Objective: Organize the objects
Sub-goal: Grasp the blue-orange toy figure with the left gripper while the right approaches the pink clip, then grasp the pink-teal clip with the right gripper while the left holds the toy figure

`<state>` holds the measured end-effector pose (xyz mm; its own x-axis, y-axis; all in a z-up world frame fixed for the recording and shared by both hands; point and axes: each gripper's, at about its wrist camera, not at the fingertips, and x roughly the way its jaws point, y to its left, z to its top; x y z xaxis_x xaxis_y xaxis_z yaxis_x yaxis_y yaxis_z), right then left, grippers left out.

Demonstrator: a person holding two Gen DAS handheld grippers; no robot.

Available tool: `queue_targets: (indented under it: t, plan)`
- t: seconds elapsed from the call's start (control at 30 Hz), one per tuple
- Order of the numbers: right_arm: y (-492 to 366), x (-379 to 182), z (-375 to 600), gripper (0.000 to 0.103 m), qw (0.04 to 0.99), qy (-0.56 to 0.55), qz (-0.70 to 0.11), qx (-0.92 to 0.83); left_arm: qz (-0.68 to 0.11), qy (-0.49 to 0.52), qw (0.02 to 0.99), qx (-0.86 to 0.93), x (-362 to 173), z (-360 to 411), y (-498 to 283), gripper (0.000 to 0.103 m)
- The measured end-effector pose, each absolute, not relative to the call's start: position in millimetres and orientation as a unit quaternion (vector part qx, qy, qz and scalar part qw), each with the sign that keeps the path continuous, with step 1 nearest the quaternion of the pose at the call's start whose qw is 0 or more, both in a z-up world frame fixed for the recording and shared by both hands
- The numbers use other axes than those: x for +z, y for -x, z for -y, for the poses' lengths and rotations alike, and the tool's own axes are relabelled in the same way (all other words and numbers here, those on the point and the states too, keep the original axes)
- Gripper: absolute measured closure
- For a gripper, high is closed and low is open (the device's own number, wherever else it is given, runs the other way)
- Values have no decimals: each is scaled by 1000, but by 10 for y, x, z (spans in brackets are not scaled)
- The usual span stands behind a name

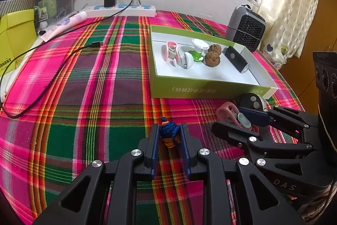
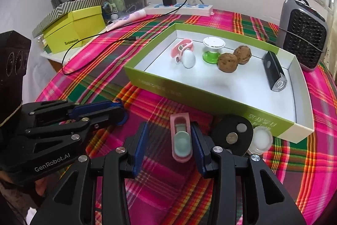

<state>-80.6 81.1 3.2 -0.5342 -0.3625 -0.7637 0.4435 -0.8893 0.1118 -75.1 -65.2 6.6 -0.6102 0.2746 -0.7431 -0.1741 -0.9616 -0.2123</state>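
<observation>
My left gripper (image 1: 168, 135) is shut on a small blue and orange knitted toy (image 1: 168, 133) on the plaid cloth; it also shows at the left of the right wrist view (image 2: 118, 113). My right gripper (image 2: 170, 140) is open around a pink clip with a pale green pad (image 2: 181, 140); the clip touches the right finger and lies apart from the left one. It shows in the left wrist view (image 1: 233, 117) too. The green box (image 2: 147, 81) holds a pink clip, a white egg shape (image 2: 188, 58), a green and white stand (image 2: 212, 45), two walnuts (image 2: 228, 62) and a black torch (image 2: 273, 71).
A black disc with two coins (image 2: 233, 134) and a white round jar (image 2: 262, 138) lie beside the right gripper, against the box front. A grey heater (image 2: 303, 33) stands at the back right. A power strip (image 1: 122, 8), charger cable (image 1: 52, 77) and yellow box (image 2: 73, 28) are at the left.
</observation>
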Motion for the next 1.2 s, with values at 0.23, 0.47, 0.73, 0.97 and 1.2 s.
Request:
queue_targets:
  t: [0.23, 0.47, 0.73, 0.97, 1.2]
  plan:
    - [815, 11, -825, 62, 225, -425, -45, -876, 59, 424, 127, 895, 61, 635, 755, 84]
    - [815, 9, -801, 62, 221, -424, -52, -877, 58, 423, 127, 895, 60, 623, 755, 83]
    - [821, 2, -812, 69, 214, -424, -57, -878, 54, 423, 125, 896, 56, 621, 752, 83]
    - [813, 0, -824, 79, 203, -423, -63, -881, 48, 423, 124, 896, 59, 613, 753, 85]
    - [815, 6, -848, 85, 201, -424, -58, -881, 43, 423, 124, 897, 66, 596, 755, 87]
